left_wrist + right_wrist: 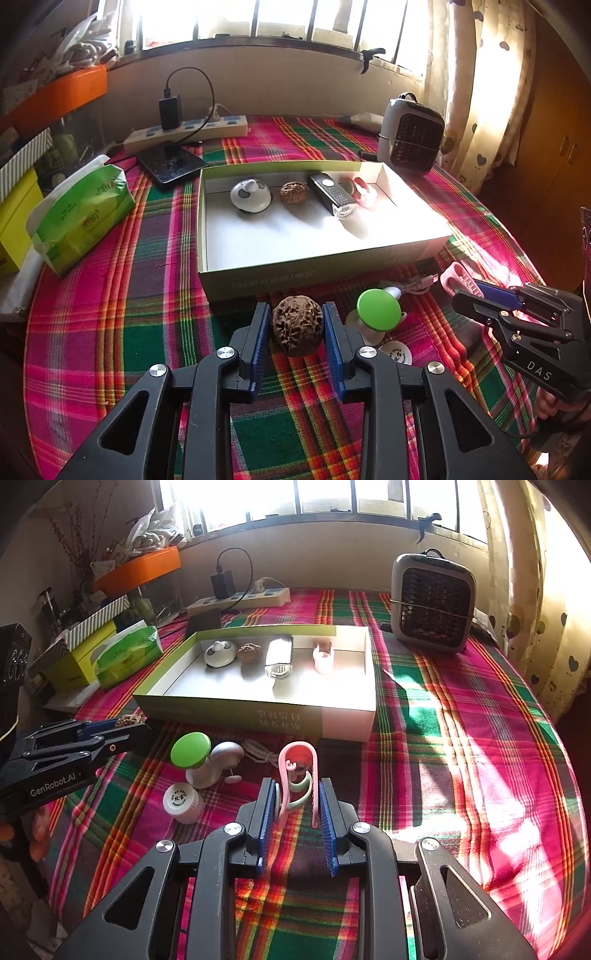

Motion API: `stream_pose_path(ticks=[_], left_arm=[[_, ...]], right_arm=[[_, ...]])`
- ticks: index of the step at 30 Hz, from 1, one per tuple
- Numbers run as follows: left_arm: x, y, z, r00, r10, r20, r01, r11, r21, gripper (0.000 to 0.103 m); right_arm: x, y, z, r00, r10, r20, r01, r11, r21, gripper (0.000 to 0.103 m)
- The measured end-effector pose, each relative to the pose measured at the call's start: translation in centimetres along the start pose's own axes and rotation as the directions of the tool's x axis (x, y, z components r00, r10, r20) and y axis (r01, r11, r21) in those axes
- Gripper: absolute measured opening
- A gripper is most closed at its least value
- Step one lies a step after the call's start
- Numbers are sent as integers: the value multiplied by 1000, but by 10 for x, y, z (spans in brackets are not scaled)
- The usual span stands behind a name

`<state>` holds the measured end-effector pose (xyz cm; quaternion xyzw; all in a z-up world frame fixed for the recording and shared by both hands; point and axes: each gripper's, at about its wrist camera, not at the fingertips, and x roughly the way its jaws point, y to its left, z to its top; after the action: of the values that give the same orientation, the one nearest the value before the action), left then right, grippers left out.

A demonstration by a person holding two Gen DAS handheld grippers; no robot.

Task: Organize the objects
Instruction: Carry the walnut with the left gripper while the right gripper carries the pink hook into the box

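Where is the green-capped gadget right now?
In the left wrist view, the green-capped gadget stands on the plaid cloth just in front of the open box, right of the walnut between the left hand-held gripper's fingers.

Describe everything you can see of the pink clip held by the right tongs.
The pink clip is a tall, narrow loop of smooth, plastic-looking material, rounded at the top, with two long legs running down. Inside the loop sit a small pink curl and a pale green crescent piece. It stands roughly upright between the blue ribbed pads of the right tongs, which press on its two legs. It shows above the plaid cloth, in front of the open box. Whether its lower end touches the cloth cannot be told.
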<state>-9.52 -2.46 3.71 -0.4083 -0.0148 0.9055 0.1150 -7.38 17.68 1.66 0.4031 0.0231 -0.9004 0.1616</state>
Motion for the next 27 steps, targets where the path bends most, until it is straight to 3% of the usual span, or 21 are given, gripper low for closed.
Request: stream_pose_path(ticks=[15,27], left_arm=[[-2,-1,25,999,-9,37,9,1000,-4,26],[19,6,54,1000,2,29,-2,1000,-23,26]], right_arm=[[-6,-3,26,999,23,33,-24,1000,8,24],[14,-18,59,999,37,14,-37,999,22,25]])
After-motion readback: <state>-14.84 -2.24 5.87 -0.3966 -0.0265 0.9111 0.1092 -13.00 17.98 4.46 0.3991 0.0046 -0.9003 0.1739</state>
